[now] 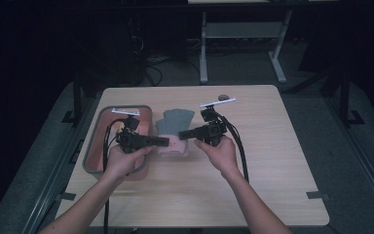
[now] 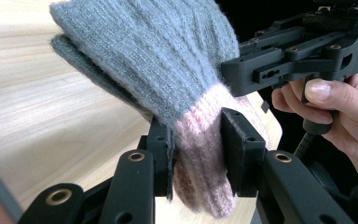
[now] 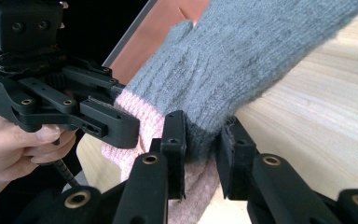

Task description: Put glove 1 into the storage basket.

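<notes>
Grippers point(image 1: 174, 138) hold a glove point(image 1: 174, 127) over a pale wood table point(image 1: 253, 161).

The left gripper point(image 2: 198, 154) rises from six o'clock with its two black jaws closed on the pink ribbed cuff of a grey knitted wool glove point(image 2: 154, 56). The glove's grey body spreads toward eleven and twelve o'clock over the pale wooden tabletop point(image 2: 37, 116). At two o'clock the right gripper point(image 2: 249, 74) reaches the cuff from the side, and a hand point(image 2: 340, 112) at three o'clock holds that gripper's handle.
</notes>
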The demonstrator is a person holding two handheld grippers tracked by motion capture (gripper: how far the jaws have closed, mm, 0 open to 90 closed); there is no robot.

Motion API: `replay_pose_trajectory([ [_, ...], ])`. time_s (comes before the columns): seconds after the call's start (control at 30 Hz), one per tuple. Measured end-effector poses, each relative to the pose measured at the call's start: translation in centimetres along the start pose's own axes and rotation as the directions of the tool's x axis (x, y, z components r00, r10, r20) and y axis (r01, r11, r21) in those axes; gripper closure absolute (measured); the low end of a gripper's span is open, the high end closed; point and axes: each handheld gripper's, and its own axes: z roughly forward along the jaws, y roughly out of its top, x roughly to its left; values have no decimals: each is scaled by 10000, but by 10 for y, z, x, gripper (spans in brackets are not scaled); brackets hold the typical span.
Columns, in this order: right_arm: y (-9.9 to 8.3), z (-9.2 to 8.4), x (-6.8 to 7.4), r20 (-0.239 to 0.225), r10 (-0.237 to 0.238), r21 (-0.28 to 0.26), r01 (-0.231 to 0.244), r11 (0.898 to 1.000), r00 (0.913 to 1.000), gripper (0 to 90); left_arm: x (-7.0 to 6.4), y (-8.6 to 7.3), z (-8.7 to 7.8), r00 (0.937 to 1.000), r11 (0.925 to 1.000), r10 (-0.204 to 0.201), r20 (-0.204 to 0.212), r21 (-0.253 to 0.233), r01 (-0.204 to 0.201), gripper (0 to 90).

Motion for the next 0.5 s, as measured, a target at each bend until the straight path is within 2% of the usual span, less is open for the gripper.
replay_pose_trajectory([
  [0.5,6,15,11,-141,-174,142,176,9997,9997,744,5,-5,-19,9997,9999,-38,-224,-100,36,667],
])
